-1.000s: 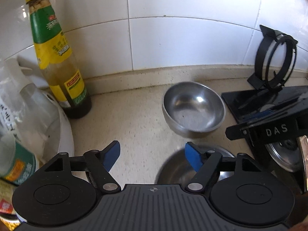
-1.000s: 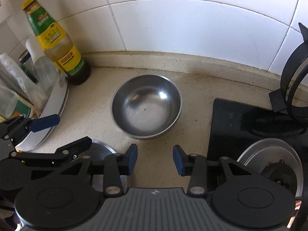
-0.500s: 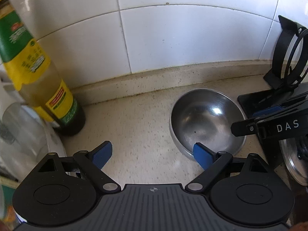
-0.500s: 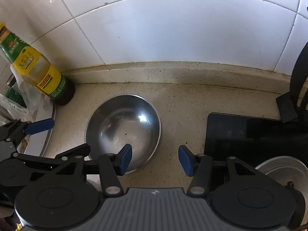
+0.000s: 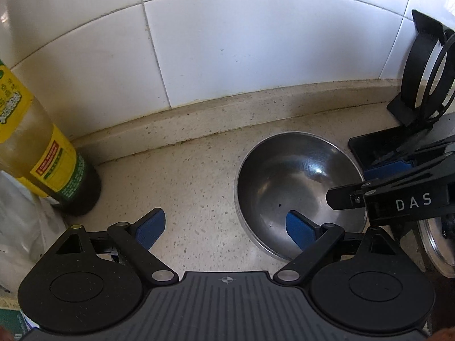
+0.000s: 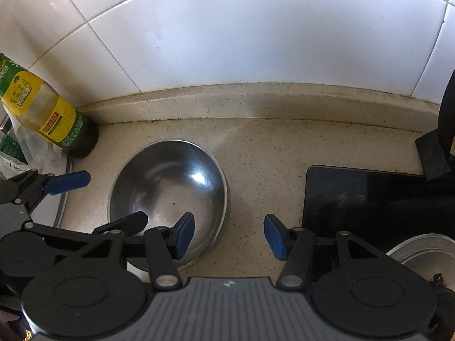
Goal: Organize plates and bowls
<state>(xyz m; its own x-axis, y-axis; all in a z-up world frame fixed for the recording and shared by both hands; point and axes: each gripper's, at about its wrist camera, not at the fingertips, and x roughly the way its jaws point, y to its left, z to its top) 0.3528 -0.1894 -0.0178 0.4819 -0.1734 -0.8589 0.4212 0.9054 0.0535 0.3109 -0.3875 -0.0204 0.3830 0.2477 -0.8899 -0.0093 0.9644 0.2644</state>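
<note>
Left wrist view: my left gripper (image 5: 224, 228) has its jaws spread wide, holding nothing, straddling the steel bowl's (image 5: 295, 179) near-left rim on the table (image 5: 184, 176). Right gripper (image 6: 229, 234), jaws half apart and empty, straddles its right rim. Sauce bottle (image 5: 54, 170) stands far left; stove (image 6: 369, 196) crowds right.

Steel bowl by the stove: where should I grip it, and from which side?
Judging by its pose, take the steel bowl by its thin rim, from above: it sits upright and open. The right gripper, open, already straddles the near right wall, one finger inside; that rim section looks best. The left gripper is open too.
</note>
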